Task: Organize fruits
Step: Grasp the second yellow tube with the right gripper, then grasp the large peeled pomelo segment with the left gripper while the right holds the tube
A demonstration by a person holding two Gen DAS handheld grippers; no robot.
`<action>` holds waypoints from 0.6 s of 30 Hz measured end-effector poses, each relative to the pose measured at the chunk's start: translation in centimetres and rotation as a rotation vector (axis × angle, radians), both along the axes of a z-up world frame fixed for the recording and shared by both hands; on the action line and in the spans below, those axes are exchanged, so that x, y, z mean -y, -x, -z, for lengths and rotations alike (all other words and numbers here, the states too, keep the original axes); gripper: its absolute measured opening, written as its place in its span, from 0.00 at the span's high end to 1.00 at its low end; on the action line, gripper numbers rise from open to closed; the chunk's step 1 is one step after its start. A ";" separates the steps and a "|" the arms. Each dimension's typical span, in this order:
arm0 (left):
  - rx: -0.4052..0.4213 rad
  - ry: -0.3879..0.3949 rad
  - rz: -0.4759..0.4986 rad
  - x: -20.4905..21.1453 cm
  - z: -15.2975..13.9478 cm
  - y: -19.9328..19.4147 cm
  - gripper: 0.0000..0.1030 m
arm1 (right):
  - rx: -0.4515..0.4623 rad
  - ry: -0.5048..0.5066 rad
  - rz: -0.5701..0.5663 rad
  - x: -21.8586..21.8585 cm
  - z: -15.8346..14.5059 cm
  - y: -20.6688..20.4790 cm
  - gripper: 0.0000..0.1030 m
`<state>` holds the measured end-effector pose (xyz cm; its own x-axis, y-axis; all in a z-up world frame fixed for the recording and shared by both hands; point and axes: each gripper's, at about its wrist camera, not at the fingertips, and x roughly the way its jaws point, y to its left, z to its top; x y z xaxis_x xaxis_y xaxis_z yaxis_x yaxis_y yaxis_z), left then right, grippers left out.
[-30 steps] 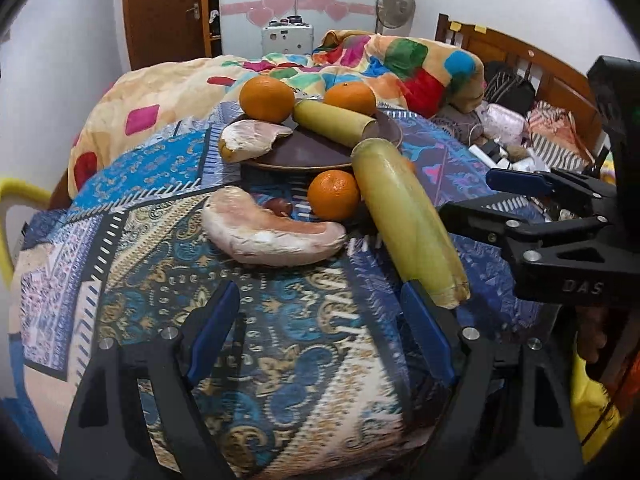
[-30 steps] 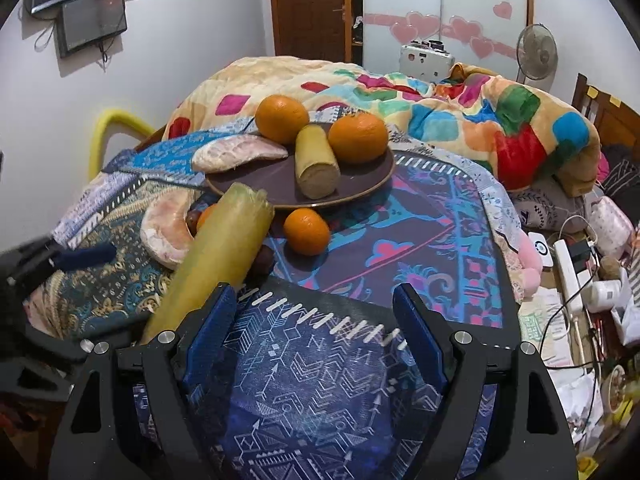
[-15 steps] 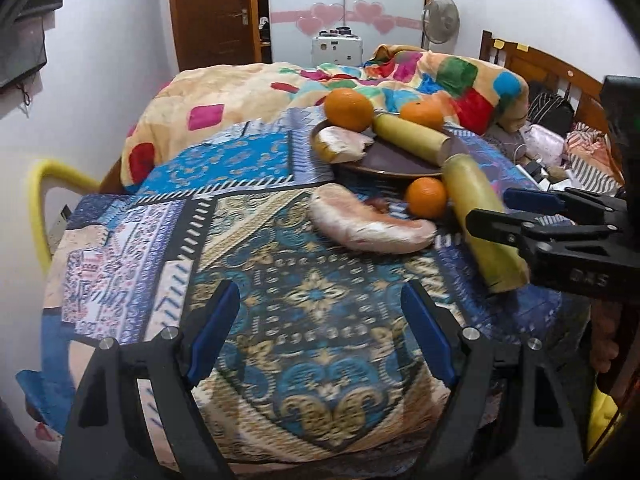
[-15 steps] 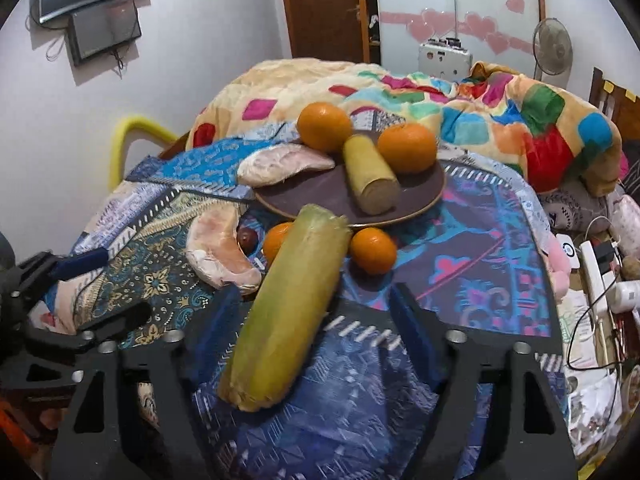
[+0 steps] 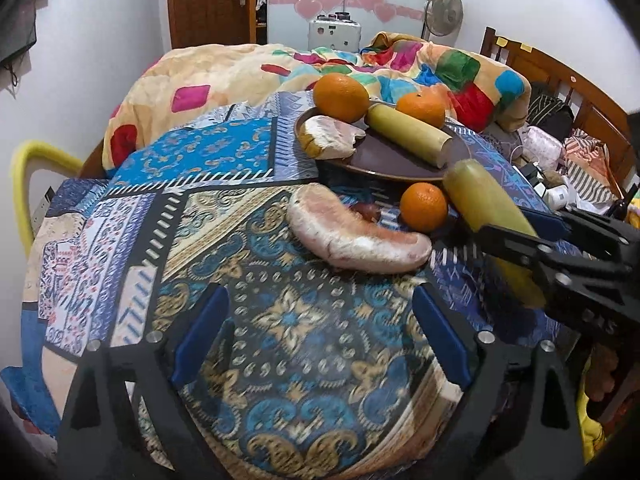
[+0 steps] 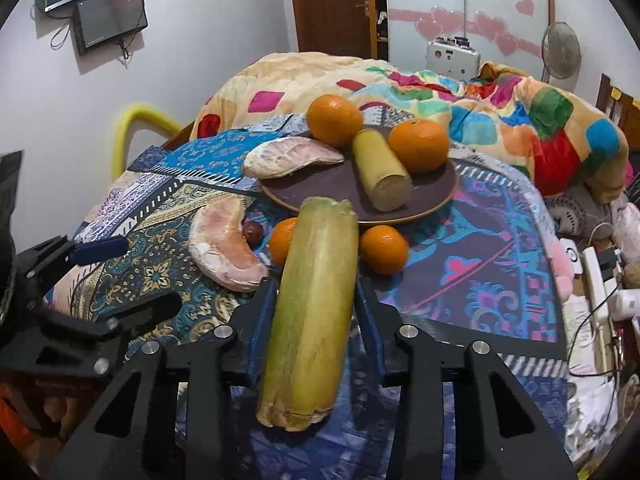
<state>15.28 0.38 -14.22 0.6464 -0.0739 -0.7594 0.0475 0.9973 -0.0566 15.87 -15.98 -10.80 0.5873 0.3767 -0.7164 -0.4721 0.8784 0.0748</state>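
Note:
A long yellow-green cane piece (image 6: 316, 300) lies on the patterned cloth, pointing at the brown plate (image 6: 436, 196). My right gripper (image 6: 315, 286) is closing on it, and both blue pads touch its sides. The plate holds two oranges (image 6: 334, 120), a short cane piece (image 6: 380, 172) and a pomelo segment (image 6: 292, 158). Another pomelo segment (image 5: 352, 236), two small oranges (image 6: 384, 248) and a small dark red fruit (image 6: 253, 231) lie on the cloth before the plate. My left gripper (image 5: 320, 300) is opening wide over bare cloth, with nothing between its fingers.
A bright patchwork blanket (image 5: 460, 76) is heaped behind the plate. A yellow chair back (image 5: 24, 176) stands at the left edge. Cables, bottles and bags (image 6: 592, 264) crowd the floor on the right, beside a wooden headboard (image 5: 560, 80).
My right gripper has slid over the long cane piece and narrowed its jaws onto it. The left gripper has backed away from the fruit toward the left, and its jaws stand wider.

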 end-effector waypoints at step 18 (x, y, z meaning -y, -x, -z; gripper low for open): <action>-0.099 -0.064 0.011 3.3 1.6 -4.7 0.04 | 0.001 -0.010 0.090 7.2 0.2 -1.4 0.66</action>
<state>19.96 -2.92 -15.84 0.5677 -0.0301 -0.8227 0.0556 0.9985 0.0018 17.24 -23.20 -10.99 0.6200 0.3294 -0.7121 -0.3914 0.9164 0.0831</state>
